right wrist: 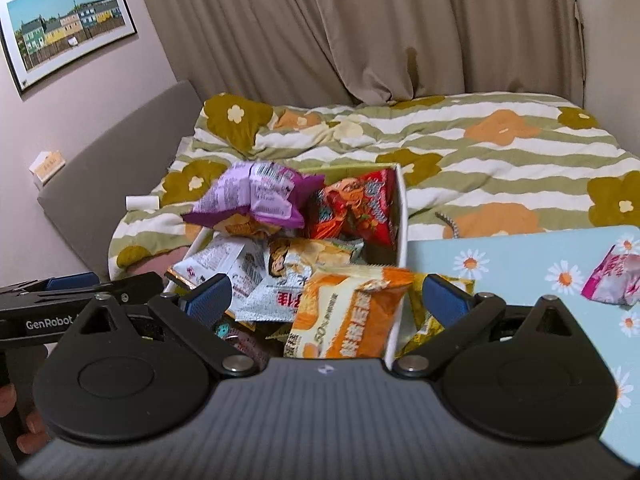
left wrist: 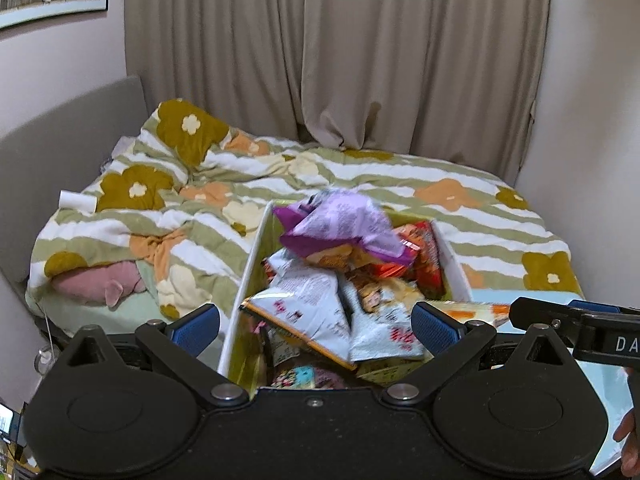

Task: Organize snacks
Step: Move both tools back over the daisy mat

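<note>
A white box (left wrist: 244, 268) (right wrist: 401, 216) with a yellow-green inside stands at the bed's edge, filled with several snack bags. A purple bag (left wrist: 340, 228) (right wrist: 256, 196) lies on top of the heap, blurred. A red bag (left wrist: 426, 256) (right wrist: 356, 212) leans in the far corner, white bags (left wrist: 308, 312) lie in the middle, and an orange bag (right wrist: 348, 308) lies over the near rim. My left gripper (left wrist: 316, 328) is open and empty above the box. My right gripper (right wrist: 340, 300) is open and empty above the orange bag.
A light blue daisy-patterned tabletop (right wrist: 520, 264) lies at the right with a pink snack bag (right wrist: 612, 280) on it. A bed with a floral duvet (right wrist: 480, 152) is behind the box, with curtains (left wrist: 340, 52) beyond. A pink pillow (left wrist: 96, 284) lies at the left.
</note>
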`<state>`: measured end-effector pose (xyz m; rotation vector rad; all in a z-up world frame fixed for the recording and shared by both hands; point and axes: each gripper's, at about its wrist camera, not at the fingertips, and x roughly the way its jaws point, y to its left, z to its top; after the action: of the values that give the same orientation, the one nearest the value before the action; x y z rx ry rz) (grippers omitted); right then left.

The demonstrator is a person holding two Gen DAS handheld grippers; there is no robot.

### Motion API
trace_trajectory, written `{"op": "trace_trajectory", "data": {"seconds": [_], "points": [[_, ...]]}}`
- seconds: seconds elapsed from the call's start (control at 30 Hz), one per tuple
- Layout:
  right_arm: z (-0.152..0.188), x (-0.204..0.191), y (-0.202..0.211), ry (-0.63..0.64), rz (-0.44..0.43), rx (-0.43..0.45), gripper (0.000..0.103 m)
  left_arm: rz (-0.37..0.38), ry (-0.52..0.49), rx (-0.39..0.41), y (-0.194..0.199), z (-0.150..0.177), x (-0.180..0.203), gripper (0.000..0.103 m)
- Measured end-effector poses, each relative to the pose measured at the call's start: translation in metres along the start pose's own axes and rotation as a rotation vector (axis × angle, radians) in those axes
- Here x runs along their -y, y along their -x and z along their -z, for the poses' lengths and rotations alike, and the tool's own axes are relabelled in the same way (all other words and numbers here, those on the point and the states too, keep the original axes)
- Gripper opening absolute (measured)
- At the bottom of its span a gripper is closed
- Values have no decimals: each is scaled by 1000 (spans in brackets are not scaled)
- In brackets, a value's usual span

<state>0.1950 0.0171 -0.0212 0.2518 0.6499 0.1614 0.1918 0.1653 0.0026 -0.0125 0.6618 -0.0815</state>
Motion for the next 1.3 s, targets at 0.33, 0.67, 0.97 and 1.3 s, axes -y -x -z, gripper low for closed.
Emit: {"op": "trace_trajectory", "data": {"seconds": [0.33, 0.67, 0.97, 1.3], "points": [[-20, 77, 37, 21, 35, 31, 103, 22, -3, 55, 13, -7, 95, 103], [-31, 204, 50, -9, 117, 2, 103, 63, -75, -2, -24, 10, 226, 103], [-22, 294, 18, -56, 162, -102, 103, -28, -148, -127, -105, 42, 289, 103], [1, 348, -42, -106, 170, -214, 103, -240, -216, -242, -199, 69, 295, 98]]}}
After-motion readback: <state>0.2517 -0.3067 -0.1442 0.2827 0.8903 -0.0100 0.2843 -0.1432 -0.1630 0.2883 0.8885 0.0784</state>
